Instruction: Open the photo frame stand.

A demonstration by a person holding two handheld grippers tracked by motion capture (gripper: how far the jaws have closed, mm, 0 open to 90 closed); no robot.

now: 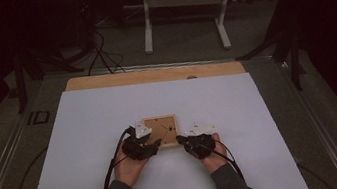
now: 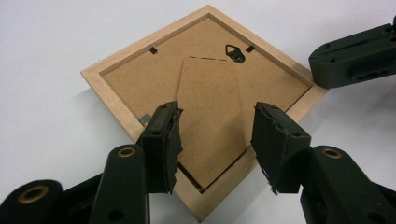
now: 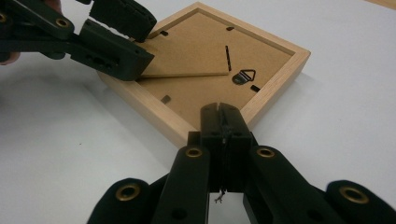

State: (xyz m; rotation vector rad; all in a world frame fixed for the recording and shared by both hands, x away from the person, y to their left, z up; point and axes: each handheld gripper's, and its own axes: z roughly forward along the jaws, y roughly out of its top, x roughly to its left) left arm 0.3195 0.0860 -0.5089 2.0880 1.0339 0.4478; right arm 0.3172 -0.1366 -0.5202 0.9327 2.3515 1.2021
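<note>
While left jaws spread, right jaws pressed together hide the frame's (image 3: 205, 56) corner.

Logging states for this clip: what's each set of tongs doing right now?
Left tongs: open above the picture frame, holding nothing.
Right tongs: closed, empty, tips at the frame's edge.

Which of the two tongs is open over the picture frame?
The left tongs: jaws spread over the frame corner. The right tongs are shut.
</note>
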